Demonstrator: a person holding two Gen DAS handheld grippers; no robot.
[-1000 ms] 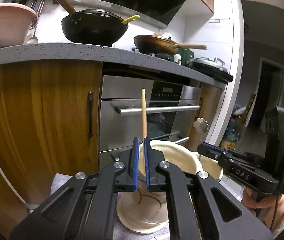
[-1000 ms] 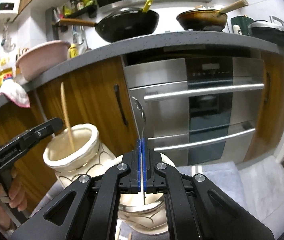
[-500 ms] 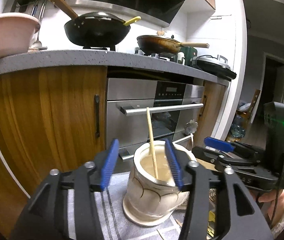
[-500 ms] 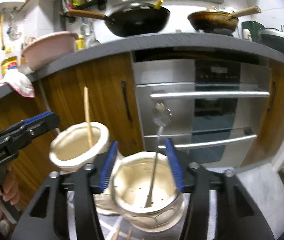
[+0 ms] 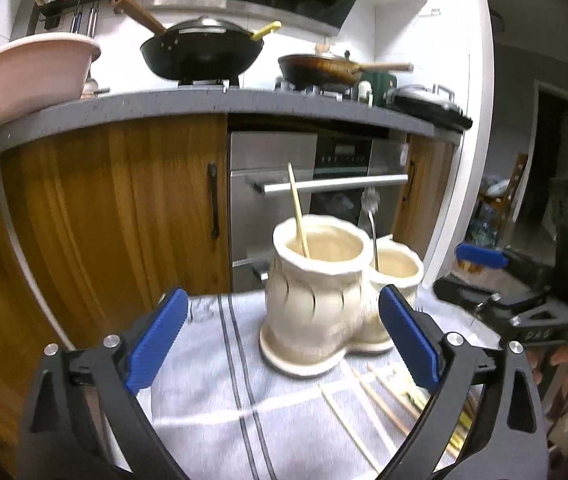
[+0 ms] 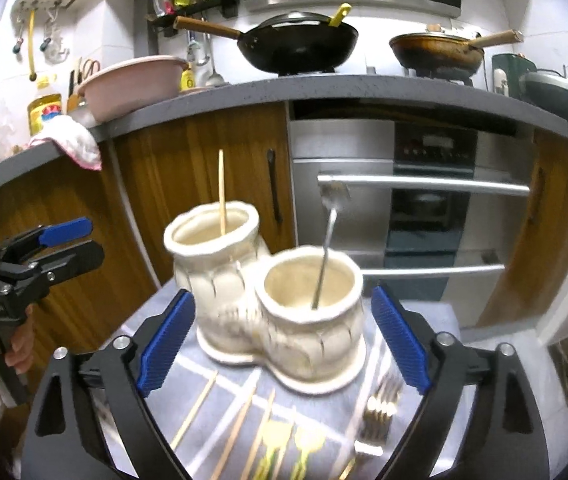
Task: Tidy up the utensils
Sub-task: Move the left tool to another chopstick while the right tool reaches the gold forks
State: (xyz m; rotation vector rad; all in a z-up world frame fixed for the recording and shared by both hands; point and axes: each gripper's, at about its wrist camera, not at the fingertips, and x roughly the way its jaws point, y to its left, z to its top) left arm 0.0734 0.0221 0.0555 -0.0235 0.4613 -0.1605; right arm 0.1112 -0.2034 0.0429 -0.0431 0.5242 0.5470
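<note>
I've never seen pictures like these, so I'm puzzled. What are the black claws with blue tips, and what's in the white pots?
Those claws are grabbing tools. A person holds one in each hand, and a small round-eyed camera rides on each, so there is one picture per tool.

The left gripper fills the bottom of its own picture; the right gripper fills the bottom of the other. Each also shows at the edge of the other's picture. Both are opening their jaws and nothing is pinched between them.

On the striped cloth stand two joined white pots. The taller pot holds a wooden chopstick. The shorter pot holds a metal fork, prongs up.

More chopsticks and forks lie on the cloth, waiting to be sorted.
</note>
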